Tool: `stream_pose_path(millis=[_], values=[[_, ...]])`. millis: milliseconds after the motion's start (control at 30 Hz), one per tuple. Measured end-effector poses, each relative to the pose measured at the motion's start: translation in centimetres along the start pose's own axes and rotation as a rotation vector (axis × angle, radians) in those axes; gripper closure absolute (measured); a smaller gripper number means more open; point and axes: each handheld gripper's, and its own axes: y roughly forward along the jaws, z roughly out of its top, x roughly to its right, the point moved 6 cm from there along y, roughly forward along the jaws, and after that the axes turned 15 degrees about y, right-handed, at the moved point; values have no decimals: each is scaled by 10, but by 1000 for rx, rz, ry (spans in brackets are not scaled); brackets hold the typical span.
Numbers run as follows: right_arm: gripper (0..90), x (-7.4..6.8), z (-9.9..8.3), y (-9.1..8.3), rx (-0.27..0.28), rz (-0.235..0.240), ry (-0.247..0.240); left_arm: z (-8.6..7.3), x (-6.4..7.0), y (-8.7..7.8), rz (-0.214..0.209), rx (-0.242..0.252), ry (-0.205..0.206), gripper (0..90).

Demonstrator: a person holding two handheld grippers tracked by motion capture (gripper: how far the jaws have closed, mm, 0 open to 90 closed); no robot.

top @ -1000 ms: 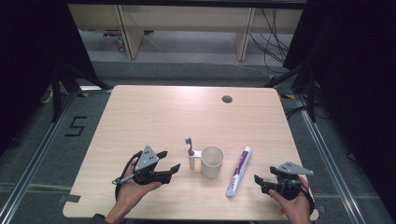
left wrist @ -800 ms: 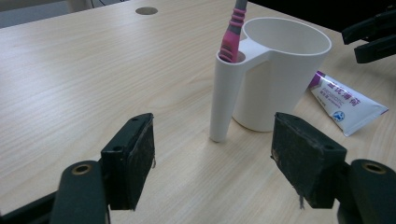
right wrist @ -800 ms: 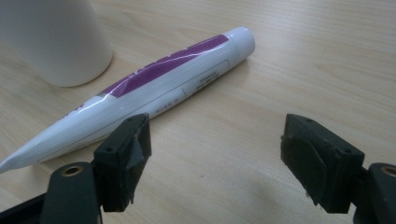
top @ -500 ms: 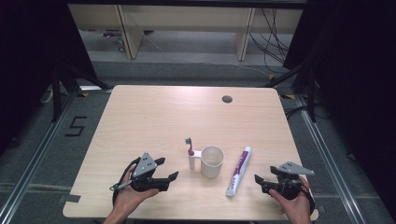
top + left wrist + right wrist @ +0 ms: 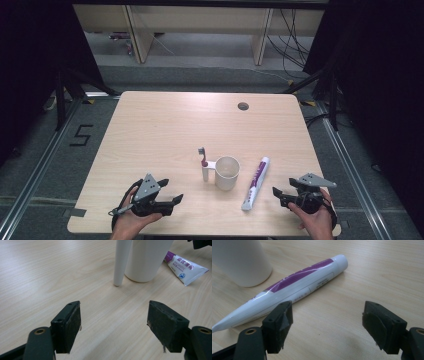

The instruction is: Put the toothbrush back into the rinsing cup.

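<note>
Just ahead of the right gripper [image 5: 327,327]—fingers wide—lies the toothpaste tube [image 5: 294,285].

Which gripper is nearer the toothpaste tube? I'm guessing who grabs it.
Right. The right gripper sits just beside the toothpaste tube, at its crimped end, open. The left gripper is farther off, beyond the cup.
</note>
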Motion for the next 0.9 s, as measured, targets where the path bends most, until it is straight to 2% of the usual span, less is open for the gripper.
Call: stream_pose_path(millis=[33,167,233,267,333,400,467,500,567,600,633,667,700,733,767,800,833,867,900], values=[[255,1,1,1,8,3,-25,-1,1,-1,5,-2,-8,267],[255,1,1,1,6,5,-22,-6,2,-5,-5,-11,0,264],[255,1,1,1,6,5,-22,-9,4,-7,6,-19,-8,263],[255,2,1,0,12,-5,-30,-10,3,-9,5,-31,7,262],[255,2,1,0,12,-12,-21,-13,6,-11,7,-38,10,257],[255,2,1,-1,15,-6,-33,-15,8,-12,3,-39,13,252],[255,2,1,0,15,-9,-32,-17,9,-13,7,-53,18,250],[255,-1,-1,0,-2,1,5,-18,11,-14,6,-54,27,249],[255,-1,-1,0,-3,2,4,-19,13,-14,4,-53,26,246],[255,-1,-1,0,-3,2,6,-21,13,-16,-1,-76,48,246],[255,2,1,0,13,-4,-38,-24,13,-17,2,-97,88,244],[255,2,2,0,12,-3,-40,-24,17,-16,-2,-92,58,244],[255,1,2,1,15,4,-40,-24,20,-16,3,-85,45,243],[255,1,2,1,14,8,-43,-24,20,-16,3,-85,45,244],[255,1,2,1,14,8,-43,-25,20,-18,6,-100,72,244],[255,-1,1,1,1,12,-25,-25,22,-18,16,-92,58,243],[255,-1,1,1,5,0,-26,-27,22,-19,19,-112,77,242],[255,0,2,1,8,-1,-34,-26,25,-17,18,-87,45,240],[255,0,2,1,8,-1,-34,-26,25,-17,18,-87,45,236]])
